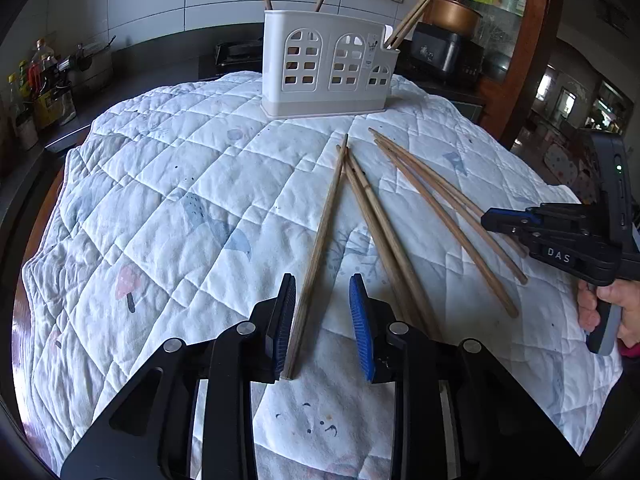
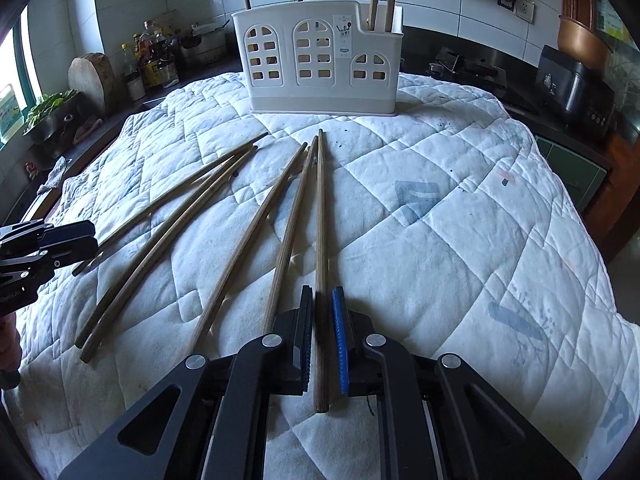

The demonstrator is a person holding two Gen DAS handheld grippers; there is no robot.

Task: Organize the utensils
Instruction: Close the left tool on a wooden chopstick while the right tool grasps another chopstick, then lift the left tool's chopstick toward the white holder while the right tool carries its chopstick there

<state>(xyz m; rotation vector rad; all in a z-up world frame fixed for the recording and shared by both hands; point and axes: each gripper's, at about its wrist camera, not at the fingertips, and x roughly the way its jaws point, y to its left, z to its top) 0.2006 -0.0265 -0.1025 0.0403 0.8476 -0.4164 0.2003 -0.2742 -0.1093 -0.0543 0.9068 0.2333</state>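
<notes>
The right tongs (image 2: pixel 322 300) are nearly shut around one chopstick (image 2: pixel 320 240) on the quilted desk (image 2: pixel 440 200); the left view hides this. The left tongs (image 1: pixel 322 286) gape wide, a chopstick (image 1: pixel 316 256) lying beside one pad. The holder (image 1: pixel 328 64) stands beyond.

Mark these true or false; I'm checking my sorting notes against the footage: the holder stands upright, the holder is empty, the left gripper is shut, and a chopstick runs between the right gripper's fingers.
1. The holder stands upright on the quilt. True.
2. The holder is empty. False: several standing chopsticks poke out of it.
3. The left gripper is shut. False: it is open, with the leftmost chopstick lying between its fingers.
4. A chopstick runs between the right gripper's fingers. True: the rightmost chopstick passes through the right gripper.
</notes>
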